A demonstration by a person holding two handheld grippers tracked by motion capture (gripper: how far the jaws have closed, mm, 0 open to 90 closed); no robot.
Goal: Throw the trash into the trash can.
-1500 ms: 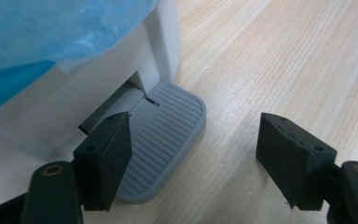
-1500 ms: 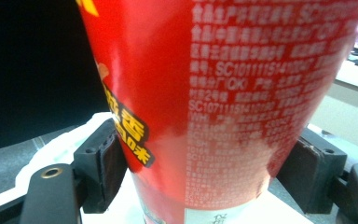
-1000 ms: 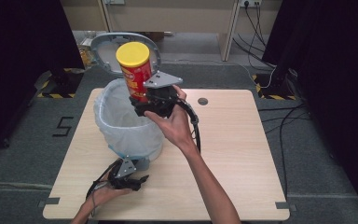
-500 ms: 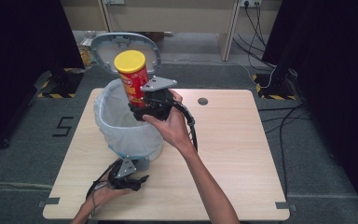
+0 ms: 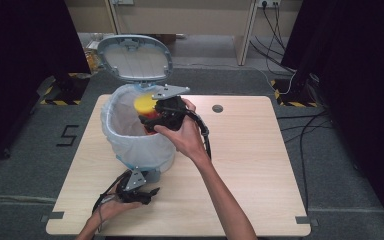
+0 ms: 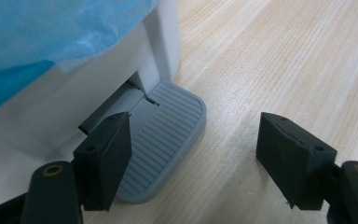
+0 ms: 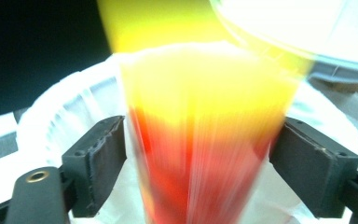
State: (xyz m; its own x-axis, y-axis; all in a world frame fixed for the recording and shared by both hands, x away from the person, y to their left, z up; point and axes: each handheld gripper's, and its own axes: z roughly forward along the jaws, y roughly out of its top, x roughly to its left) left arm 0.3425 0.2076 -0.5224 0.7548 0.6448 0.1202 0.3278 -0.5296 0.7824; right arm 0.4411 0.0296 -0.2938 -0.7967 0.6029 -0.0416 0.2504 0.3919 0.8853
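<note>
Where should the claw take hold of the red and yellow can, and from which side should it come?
Grip the can on its round red body below the yellow top, one jaw on each side, as the right claw does now. Come from the person's side, above the bin's rim: the can stands nearly upright and its straight wall fits between the jaws.

Light wooden rectangular tabletop [image 5: 260,165], pale grain, rounded corners, standing on grey carpet floor [image 5: 340,150]. Small round dark grommet hole [image 5: 217,108] near the far edge. White pedal bin lined with a pale blue plastic bag [image 5: 135,145] stands on the left half, lid raised. Its grey ribbed foot pedal [image 6: 163,140] sits low over the wood at the near side. Left gripper [image 5: 147,192] rests on the tabletop just beside the pedal, jaws apart.
</note>
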